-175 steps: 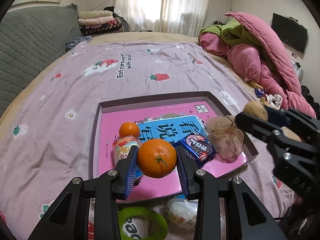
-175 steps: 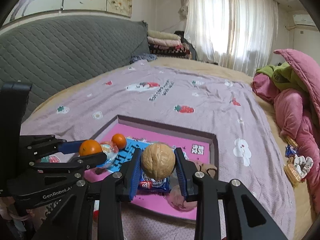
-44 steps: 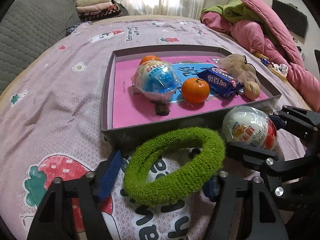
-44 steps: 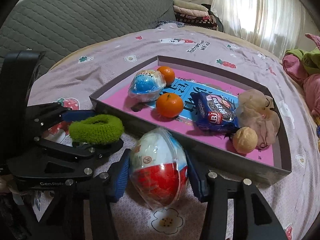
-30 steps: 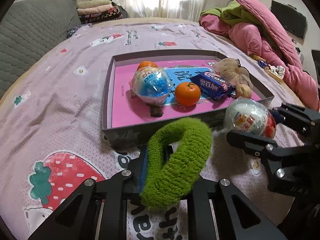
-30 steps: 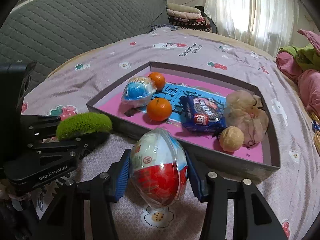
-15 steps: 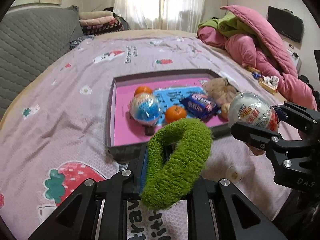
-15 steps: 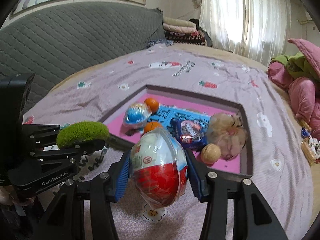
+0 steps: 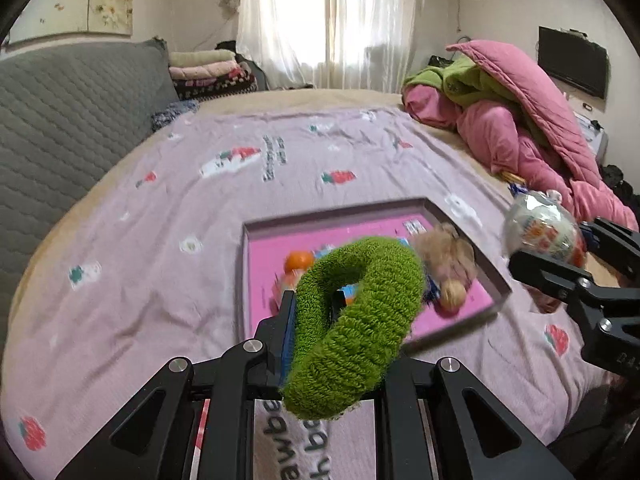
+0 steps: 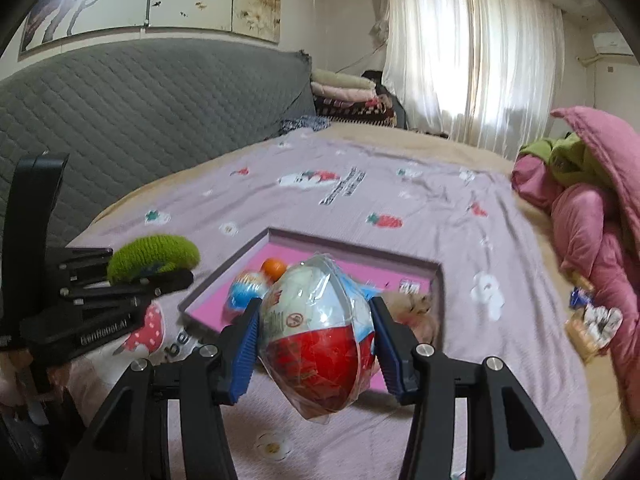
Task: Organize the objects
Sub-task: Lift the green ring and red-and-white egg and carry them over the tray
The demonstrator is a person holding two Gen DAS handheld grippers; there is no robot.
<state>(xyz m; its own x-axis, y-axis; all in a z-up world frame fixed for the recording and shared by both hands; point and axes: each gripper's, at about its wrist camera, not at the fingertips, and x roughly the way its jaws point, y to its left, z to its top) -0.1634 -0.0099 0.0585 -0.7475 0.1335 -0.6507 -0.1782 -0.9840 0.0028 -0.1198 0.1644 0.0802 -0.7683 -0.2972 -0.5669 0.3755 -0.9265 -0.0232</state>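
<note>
Above the bed (image 9: 168, 216), both loads hang short of the pink-floored tray (image 9: 264, 280) — each wants carrying over a bare patch of floor, then lowering before release, or the egg may roll. Right gripper (image 10: 316, 344): jaws clamped on the wrapped toy egg (image 10: 316, 336), long axis roughly upright, narrow end up, tipped slightly. Left gripper (image 9: 340, 328): jaws pinched together on the green scrunchie (image 9: 356, 320), whose ring stands on edge, hole facing the tray.
</note>
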